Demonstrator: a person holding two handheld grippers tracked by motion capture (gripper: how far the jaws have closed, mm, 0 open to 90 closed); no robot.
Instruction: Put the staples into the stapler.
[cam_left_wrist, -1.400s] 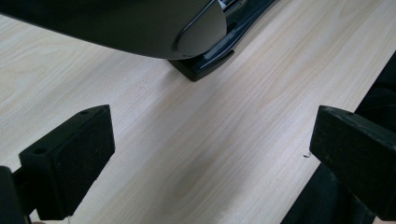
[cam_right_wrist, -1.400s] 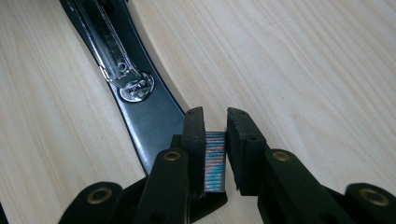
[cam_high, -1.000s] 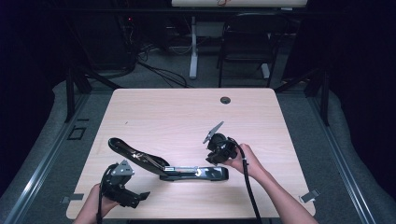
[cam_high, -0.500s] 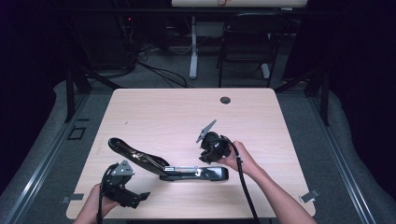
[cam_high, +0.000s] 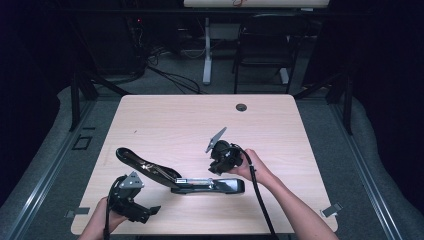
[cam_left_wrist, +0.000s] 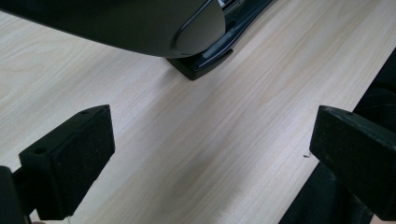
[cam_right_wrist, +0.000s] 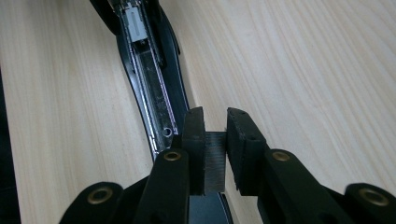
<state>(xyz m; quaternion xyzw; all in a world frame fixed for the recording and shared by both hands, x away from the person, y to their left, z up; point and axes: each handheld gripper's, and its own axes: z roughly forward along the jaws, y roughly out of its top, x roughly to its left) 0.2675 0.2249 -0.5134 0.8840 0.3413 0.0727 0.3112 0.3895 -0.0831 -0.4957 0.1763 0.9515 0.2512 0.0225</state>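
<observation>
A long black stapler (cam_high: 210, 186) lies open near the table's front, its lid (cam_high: 145, 165) swung up and to the left. My right gripper (cam_high: 216, 169) hovers just above the stapler's base. In the right gripper view my right gripper (cam_right_wrist: 215, 122) is shut on a grey strip of staples (cam_right_wrist: 215, 161), right above the open magazine channel (cam_right_wrist: 149, 70). My left gripper (cam_high: 149, 212) rests at the front left, close to the lid. In the left gripper view my left gripper (cam_left_wrist: 210, 140) stands wide open over bare wood, with the stapler's lid (cam_left_wrist: 140, 28) and base tip (cam_left_wrist: 205, 60) beyond it.
The light wooden table (cam_high: 170, 125) has a round cable hole (cam_high: 241, 107) near its far edge. Behind the table stand a chair (cam_high: 260, 55) and a desk leg (cam_high: 206, 50) with cables on the floor. The table's front edge runs just below my left gripper.
My right gripper has shifted a little to the left above the stapler, with the staple strip still in it. The left gripper and the stapler have kept still.
</observation>
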